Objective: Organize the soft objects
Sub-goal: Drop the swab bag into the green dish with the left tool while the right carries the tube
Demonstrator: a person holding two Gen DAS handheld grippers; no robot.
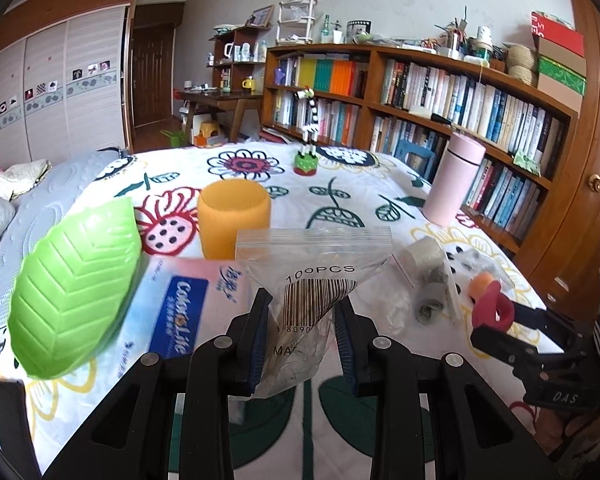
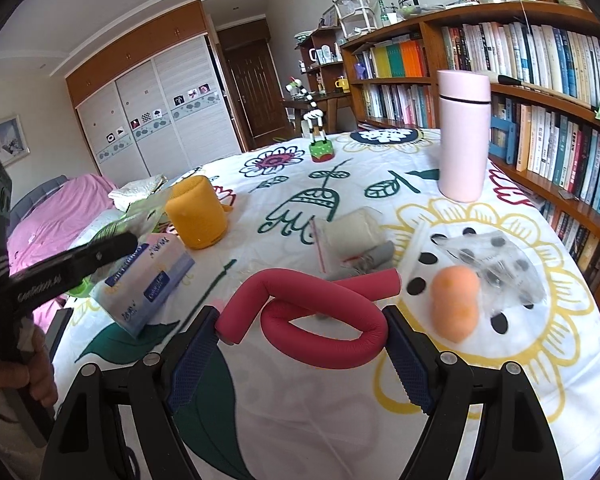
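Pink flask [image 2: 464, 136] stands upright on the floral bedspread [image 2: 340, 420], bookshelf [image 2: 540, 120] behind

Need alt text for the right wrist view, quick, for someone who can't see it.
The right tongs grip a bent red foam tube above a flowered bedspread. Beyond lie an orange sponge, plastic bags, a tissue pack and a pink bottle.

Home bedroom: bed [image 1: 340, 184], wardrobe [image 1: 60, 88], bookshelf [image 1: 440, 92]

Bed [image 2: 340, 420]: sponge cylinder [image 1: 233, 216] behind tissue pack [image 1: 172, 316]; leaf dish [image 1: 76, 288] left, flask [image 1: 454, 178] far right.
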